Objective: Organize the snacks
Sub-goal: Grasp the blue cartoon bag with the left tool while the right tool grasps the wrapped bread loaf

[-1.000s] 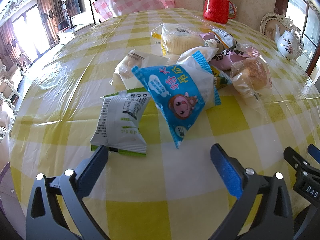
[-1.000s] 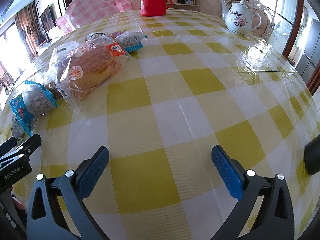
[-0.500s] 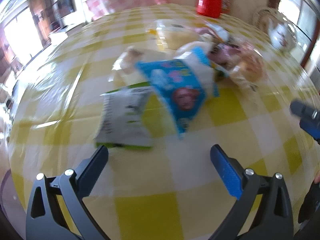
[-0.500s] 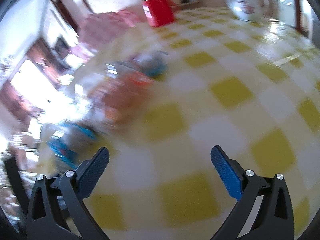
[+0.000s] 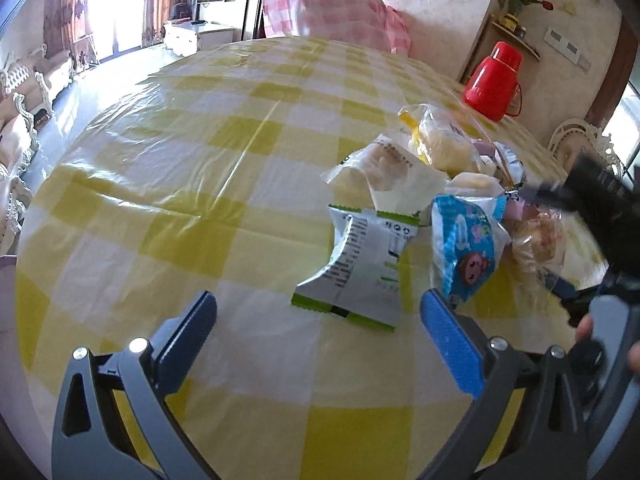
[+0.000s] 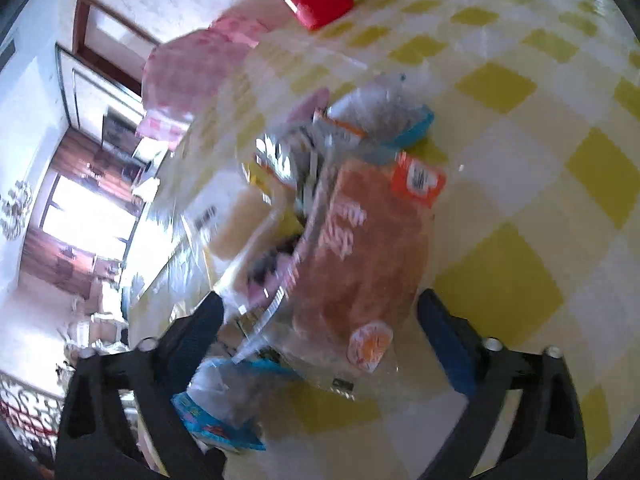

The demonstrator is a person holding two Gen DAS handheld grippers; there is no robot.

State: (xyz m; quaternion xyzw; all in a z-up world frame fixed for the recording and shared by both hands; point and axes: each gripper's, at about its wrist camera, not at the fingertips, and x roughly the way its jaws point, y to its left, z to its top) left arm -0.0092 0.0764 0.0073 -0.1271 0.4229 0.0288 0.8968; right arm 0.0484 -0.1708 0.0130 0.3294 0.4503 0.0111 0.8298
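Right gripper (image 6: 320,316) first: its jaws are closing around the clear-wrapped bread bun (image 6: 360,256), which sits between the fingers at the lower centre of the right wrist view. The picture is blurred, so I can't tell whether the pads touch the wrapper yet. Just below it, lower left, lies the blue cartoon packet (image 6: 224,412).

Over to the left gripper (image 5: 318,320): jaws wide apart, nothing between them, hovering over bare yellow-checked tablecloth (image 5: 160,200) at the bottom of its frame. Just beyond its fingertips lies the white-and-green packet (image 5: 360,264), with the blue cartoon packet touching it on the right.

Further out, the rest of the snacks sit heaped together right of centre, the red flask (image 5: 494,84) behind them at upper right. Judging by that pile, sorting has barely begun; almost every packet is left to place.
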